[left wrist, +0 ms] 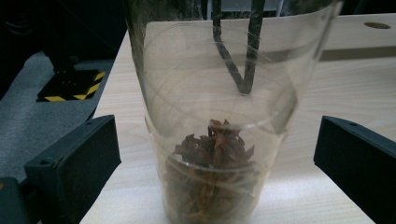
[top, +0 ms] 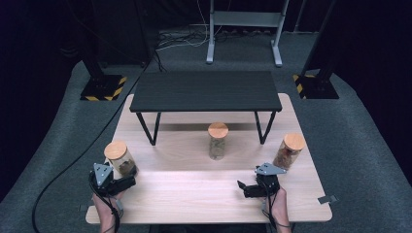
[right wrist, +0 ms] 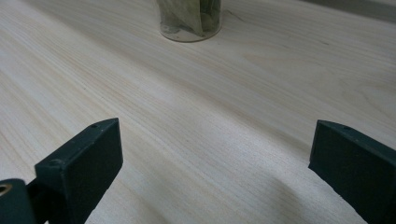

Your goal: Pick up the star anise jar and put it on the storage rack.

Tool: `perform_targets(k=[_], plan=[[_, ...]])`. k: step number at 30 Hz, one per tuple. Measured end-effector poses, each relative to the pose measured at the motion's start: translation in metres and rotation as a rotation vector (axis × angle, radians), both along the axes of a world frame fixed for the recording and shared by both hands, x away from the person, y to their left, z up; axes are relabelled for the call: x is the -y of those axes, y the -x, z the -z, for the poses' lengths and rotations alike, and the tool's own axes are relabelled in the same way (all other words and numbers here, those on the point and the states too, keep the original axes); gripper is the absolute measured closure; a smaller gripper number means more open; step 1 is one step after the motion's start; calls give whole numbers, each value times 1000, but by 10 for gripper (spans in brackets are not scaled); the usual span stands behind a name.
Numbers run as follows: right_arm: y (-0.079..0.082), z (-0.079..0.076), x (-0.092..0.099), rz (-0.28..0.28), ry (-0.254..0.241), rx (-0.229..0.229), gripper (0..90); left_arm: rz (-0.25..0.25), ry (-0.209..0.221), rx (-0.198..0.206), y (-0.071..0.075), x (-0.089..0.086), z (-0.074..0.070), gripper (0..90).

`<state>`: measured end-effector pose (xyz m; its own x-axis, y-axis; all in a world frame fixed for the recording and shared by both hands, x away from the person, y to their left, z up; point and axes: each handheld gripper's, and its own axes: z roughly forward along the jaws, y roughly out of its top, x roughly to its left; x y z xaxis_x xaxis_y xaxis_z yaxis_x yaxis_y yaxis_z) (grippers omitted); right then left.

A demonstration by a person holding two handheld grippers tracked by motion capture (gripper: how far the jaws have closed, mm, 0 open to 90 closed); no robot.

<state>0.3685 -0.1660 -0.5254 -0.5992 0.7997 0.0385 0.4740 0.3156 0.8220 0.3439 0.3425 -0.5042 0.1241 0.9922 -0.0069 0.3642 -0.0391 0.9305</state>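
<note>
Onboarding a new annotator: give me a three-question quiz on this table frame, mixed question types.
1. How many clear glass jars with round wooden lids stand on the light wooden table?
2. True or false: the left gripper has its jaws clamped on the left glass jar of brown dried bits.
3. Which does the right gripper have between its jaws? A) a jar B) bare tabletop C) a lid

Key
1. Three: left, middle jar, right jar.
2. False: the jar sits between the jaws with gaps on both sides.
3. B
</note>
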Motion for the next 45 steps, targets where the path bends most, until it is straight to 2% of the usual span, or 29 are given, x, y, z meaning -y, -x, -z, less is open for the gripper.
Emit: perform_targets(k=[14,21,34,40,41,43,44,45], plan=[[-1,0,-1,-7,10,-10,16,-14,15,7,-12,-3,1,0],[-2,0,0,-4,-1,-23,15,7,12,0,-16,-4,0,0],[-3,0,0,-4,1,-27,15,13,5,-11,-24,-2,2,0],[-3,0,0,-8,-2,-28,16,11,19,-10,-25,-2,2,0],[-3,0,0,-8,-3,-27,16,13,25,-3,-25,-2,3,24],[-3,0,1,-7,-8,-27,17,39,48,1,-24,-3,4,193],[-3,0,1,-7,-10,-28,18,43,52,4,-24,-3,5,235],[-3,0,1,-5,-9,-28,18,42,44,6,-23,-3,5,237]])
